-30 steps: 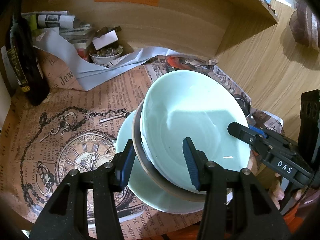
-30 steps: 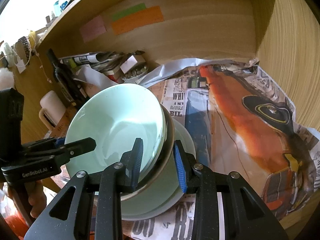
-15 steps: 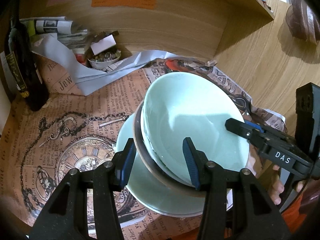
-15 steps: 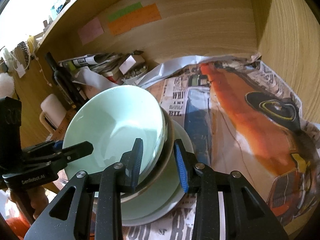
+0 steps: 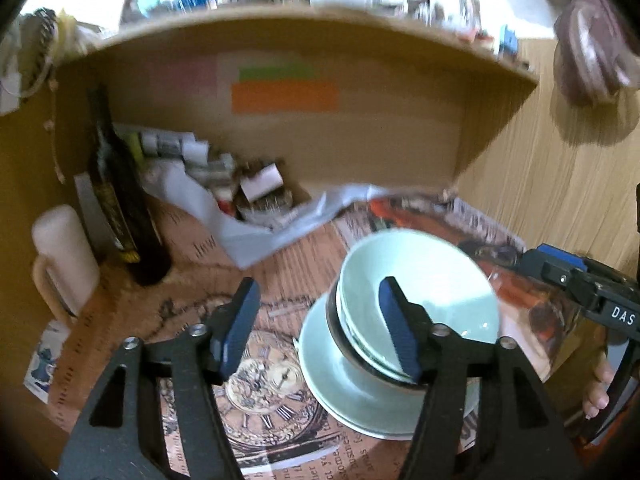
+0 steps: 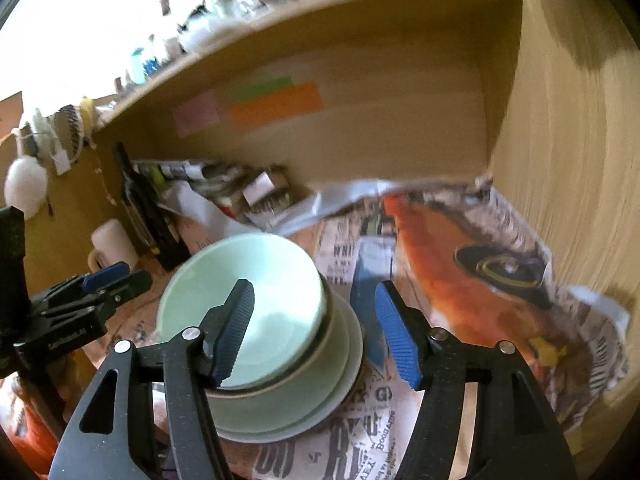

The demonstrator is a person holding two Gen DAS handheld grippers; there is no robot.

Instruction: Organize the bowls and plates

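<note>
White letters "DAS" stand on the black body of the right tongs (image 5: 552, 266). The newspaper sheet (image 6: 352, 440) lining the shelf bears large black headline type, only fragments legible. Elsewhere, blur defeats reading.

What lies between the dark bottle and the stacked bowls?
Only printed paper liner, with a pale sheet corner poking in; left wrist view shows it.

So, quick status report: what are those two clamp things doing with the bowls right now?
Left gripper and right gripper open, jaws just opened, nothing gripped. Green bowls stacked on plate, resting on newspaper. Dark bottle off to the side, not in the way.
</note>
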